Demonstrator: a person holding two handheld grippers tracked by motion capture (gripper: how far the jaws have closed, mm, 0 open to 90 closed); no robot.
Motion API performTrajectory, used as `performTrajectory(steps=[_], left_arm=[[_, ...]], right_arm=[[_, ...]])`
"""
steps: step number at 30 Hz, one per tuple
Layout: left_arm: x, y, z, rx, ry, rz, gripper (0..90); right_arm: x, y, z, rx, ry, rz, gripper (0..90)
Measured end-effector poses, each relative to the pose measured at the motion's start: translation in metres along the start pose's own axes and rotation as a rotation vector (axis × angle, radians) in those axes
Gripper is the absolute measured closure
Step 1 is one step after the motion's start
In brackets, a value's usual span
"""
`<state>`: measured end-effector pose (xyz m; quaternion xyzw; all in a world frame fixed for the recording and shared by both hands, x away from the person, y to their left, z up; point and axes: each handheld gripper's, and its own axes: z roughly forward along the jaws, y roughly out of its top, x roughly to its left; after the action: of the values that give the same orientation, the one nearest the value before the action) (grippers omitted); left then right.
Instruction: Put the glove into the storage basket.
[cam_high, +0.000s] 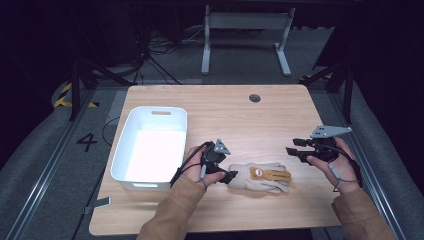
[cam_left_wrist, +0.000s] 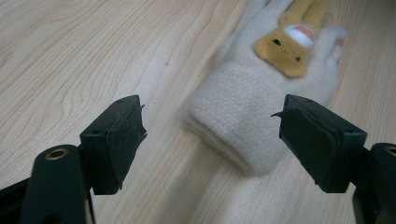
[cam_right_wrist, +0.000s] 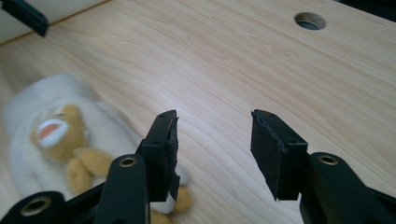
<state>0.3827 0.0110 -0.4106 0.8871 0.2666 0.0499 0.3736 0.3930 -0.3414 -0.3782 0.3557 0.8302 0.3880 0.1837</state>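
Trouble could come if the left claw (cam_left_wrist: 212, 135), open wide around the glove's (cam_high: 260, 177) cuff near the table's (cam_high: 280, 115) front edge, closes too high and misses. The soft glove could then slide away. The right claw (cam_right_wrist: 215, 144) is open and holds nothing.

On my pale, wood-grained worktop (cam_high: 240, 115), a cream glove (cam_high: 260, 177) bears an orange-yellow bear motif with a white-and-orange muzzle. Beside it I see a white tub (cam_high: 150, 147). My sleeves are tan; each gripper has black jaws and a grey plate.
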Motion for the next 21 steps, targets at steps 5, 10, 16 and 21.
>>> performTrajectory(steps=[5,10,16,21], left_arm=[[-0.001,0.000,0.000,-0.004,-0.002,-0.002,22.7],[-0.001,0.000,0.001,-0.001,-0.003,-0.002,22.1],[-0.002,0.002,0.003,-0.011,-0.018,-0.002,21.4],[-0.006,0.004,0.008,-0.033,-0.041,0.019,20.5]], right_arm=[[-0.011,-0.006,-0.001,0.008,-0.067,0.057,49.2],[-0.020,-0.012,-0.001,0.019,-0.116,0.084,45.8],[-0.027,-0.017,0.000,0.031,-0.136,0.106,45.8],[-0.033,-0.021,0.000,0.040,-0.141,0.120,45.8]])
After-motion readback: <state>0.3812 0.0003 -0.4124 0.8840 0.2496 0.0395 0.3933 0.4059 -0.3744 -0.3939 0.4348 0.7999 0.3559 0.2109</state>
